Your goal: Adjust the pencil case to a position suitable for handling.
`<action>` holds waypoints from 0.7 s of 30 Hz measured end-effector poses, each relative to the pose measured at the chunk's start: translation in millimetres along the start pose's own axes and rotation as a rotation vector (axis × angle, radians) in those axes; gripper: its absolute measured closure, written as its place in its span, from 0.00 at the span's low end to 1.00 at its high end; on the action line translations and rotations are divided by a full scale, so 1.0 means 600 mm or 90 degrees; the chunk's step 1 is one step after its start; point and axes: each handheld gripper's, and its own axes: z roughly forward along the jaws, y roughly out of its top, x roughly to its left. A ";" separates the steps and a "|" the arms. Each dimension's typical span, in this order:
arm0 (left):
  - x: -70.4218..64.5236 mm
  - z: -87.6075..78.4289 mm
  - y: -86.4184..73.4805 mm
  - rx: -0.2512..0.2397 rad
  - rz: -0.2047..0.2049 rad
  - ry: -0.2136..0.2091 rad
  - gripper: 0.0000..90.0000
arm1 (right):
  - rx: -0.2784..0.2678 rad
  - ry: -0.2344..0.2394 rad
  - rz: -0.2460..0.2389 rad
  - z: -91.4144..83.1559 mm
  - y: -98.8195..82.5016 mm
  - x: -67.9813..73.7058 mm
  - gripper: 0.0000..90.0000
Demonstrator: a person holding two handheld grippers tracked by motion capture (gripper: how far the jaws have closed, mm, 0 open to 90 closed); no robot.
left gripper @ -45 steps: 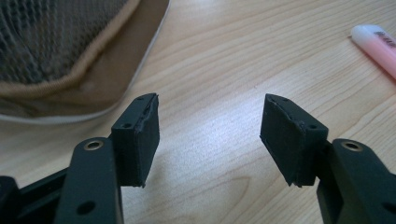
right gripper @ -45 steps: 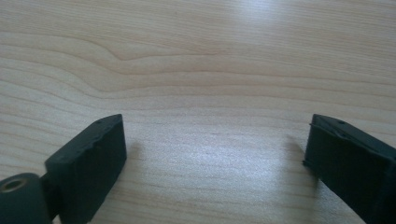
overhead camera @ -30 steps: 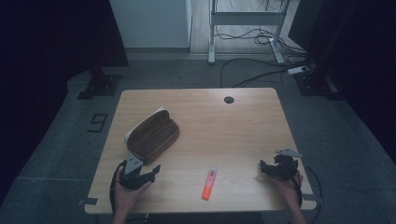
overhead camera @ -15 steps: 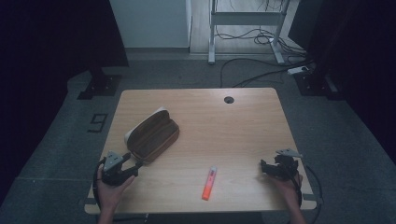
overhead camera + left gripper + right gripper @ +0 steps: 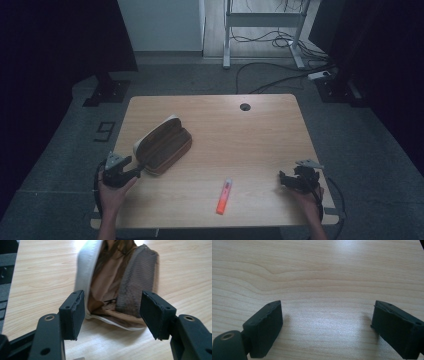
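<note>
A brown pencil case [image 5: 164, 145] lies slantwise on the wooden table [image 5: 250, 140], its near end just in front of the left gripper [image 5: 136, 171], which a hand holds at the table's near left corner. In the left gripper view the case [image 5: 120, 287] is open: a white edge band runs along one side, a dark brown mesh flap stands on the other, and between them shows a tan lining with folds. What lies inside it cannot be made out beyond a thin dark line near the bottom of the opening. The left gripper [image 5: 112, 315] has its jaws spread wide, one on each side of the case's near end, and the pads do not press on it; whether the left pad brushes the white band cannot be told. An orange marker [image 5: 223, 196] lies on the bare wood between the two grippers, apart from the case. The right gripper [image 5: 281, 181] rests at the near right corner, well apart from the case, and in the right gripper view its jaws [image 5: 325, 325] stand spread over bare wood with nothing between them.
</note>
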 end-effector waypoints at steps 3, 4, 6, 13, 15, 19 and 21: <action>0.008 0.007 0.001 0.008 -0.003 0.006 0.41 | 0.000 0.000 0.000 0.000 0.000 0.000 0.11; 0.010 0.008 0.002 0.009 -0.004 0.007 0.41 | 0.000 0.000 0.000 0.000 0.000 0.000 0.11; 0.014 0.011 0.005 0.009 -0.004 0.007 0.41 | 0.000 0.000 0.001 0.000 0.000 0.000 0.11; 0.035 0.029 0.019 0.012 -0.005 0.006 0.40 | 0.000 0.000 0.000 0.000 0.000 0.000 0.11; 0.038 0.034 0.022 0.013 -0.001 0.003 0.40 | 0.000 -0.001 0.001 0.000 0.000 0.000 0.11; 0.043 0.044 0.031 0.011 -0.003 -0.005 0.40 | 0.000 -0.001 0.002 0.000 0.000 0.000 0.11; 0.046 0.051 0.035 0.007 -0.009 -0.009 0.40 | 0.000 -0.002 0.002 0.000 0.000 0.000 0.11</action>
